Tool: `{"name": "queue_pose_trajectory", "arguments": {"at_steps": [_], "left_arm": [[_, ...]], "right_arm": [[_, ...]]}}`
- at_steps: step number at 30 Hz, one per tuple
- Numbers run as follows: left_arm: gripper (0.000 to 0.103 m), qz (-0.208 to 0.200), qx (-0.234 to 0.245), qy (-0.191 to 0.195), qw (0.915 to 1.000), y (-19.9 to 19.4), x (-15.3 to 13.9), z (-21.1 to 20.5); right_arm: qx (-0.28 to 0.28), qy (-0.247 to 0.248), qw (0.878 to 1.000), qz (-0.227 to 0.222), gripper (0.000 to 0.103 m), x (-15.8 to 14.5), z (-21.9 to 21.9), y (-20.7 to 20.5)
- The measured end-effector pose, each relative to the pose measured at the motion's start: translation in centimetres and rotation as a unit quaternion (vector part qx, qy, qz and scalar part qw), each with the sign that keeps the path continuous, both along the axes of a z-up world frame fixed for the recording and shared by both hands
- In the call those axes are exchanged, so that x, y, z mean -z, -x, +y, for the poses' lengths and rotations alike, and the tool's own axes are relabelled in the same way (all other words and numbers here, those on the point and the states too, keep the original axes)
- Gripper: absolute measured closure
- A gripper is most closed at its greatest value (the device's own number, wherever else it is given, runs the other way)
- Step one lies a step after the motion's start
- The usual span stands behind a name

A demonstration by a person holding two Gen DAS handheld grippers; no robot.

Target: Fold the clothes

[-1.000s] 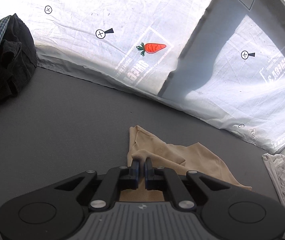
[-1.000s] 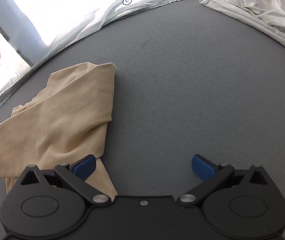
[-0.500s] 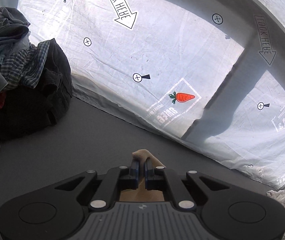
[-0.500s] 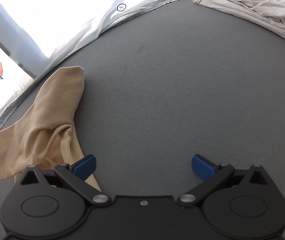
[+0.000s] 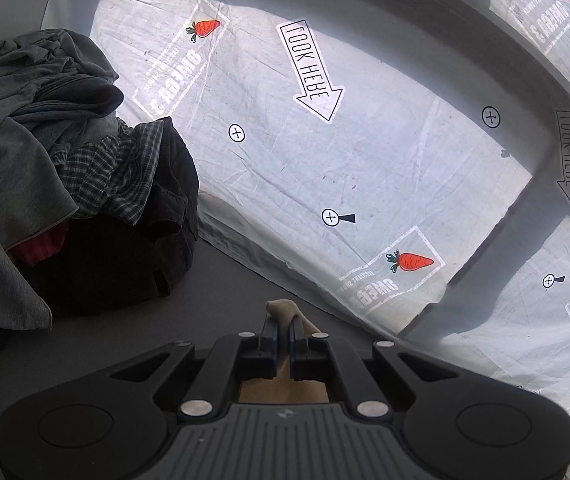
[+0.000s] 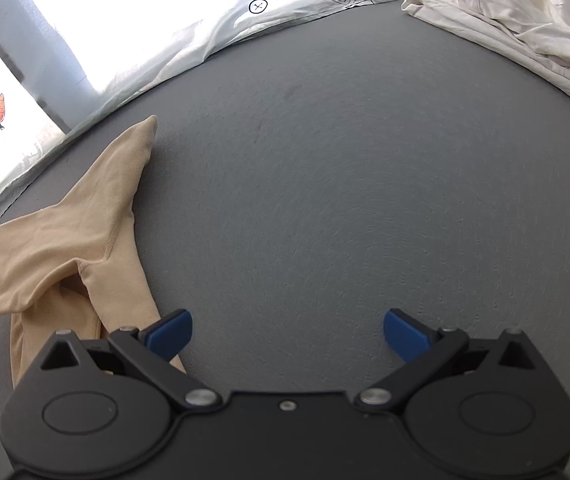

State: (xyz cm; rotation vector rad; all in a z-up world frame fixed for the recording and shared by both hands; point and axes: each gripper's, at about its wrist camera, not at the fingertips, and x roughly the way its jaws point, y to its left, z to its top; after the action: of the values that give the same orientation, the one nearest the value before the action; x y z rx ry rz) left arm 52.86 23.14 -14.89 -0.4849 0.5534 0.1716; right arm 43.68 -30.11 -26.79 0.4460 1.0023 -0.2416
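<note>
My left gripper (image 5: 283, 330) is shut on a fold of a tan garment (image 5: 283, 310) and holds it lifted above the grey table; only a small bunch of cloth shows past the fingertips. In the right wrist view the tan garment (image 6: 65, 240) hangs stretched up toward the left, with one end trailing on the grey table (image 6: 325, 200). My right gripper (image 6: 287, 332) is open and empty, low over the table just right of the garment's lower edge.
A heap of dark and plaid clothes (image 5: 65, 184) lies at the left. A white printed sheet (image 5: 345, 160) with carrots and arrows hangs behind the table. A crumpled cream garment (image 6: 525, 28) lies at the far right.
My left gripper has risen and tilted up with the tan garment, so the dark heap came into view. The garment has drawn narrower and taller. The right gripper stayed open and hardly moved.
</note>
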Motion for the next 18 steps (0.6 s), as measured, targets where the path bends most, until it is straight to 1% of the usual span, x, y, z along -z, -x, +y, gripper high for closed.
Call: {"name": "queue_pose_trajectory", "arguments": {"at_steps": [5,11,12,14,18], "left_arm": [[0.098,0.03,-0.013,-0.024,0.9992,0.2,1.6,0.8],[0.098,0.093,-0.036,-0.033,0.9944,1.1,5.7,2.1],[0.098,0.103,-0.04,-0.032,0.9933,1.3,6.4,2.4],[0.098,0.121,-0.049,-0.008,0.9914,1.6,8.3,3.4],[0.096,0.171,-0.067,0.011,0.983,1.8,11.8,4.3]], "right_arm": [[-0.012,0.024,1.0,0.012,0.0,0.1,0.8,-0.3],[-0.019,0.038,0.999,0.018,0.0,0.2,1.2,-0.5],[-0.019,0.039,0.999,0.019,0.0,0.2,1.2,-0.4],[-0.021,0.045,0.999,0.022,0.0,0.2,1.4,-0.6],[-0.029,0.059,0.997,0.032,0.0,0.3,1.9,-1.3]]}}
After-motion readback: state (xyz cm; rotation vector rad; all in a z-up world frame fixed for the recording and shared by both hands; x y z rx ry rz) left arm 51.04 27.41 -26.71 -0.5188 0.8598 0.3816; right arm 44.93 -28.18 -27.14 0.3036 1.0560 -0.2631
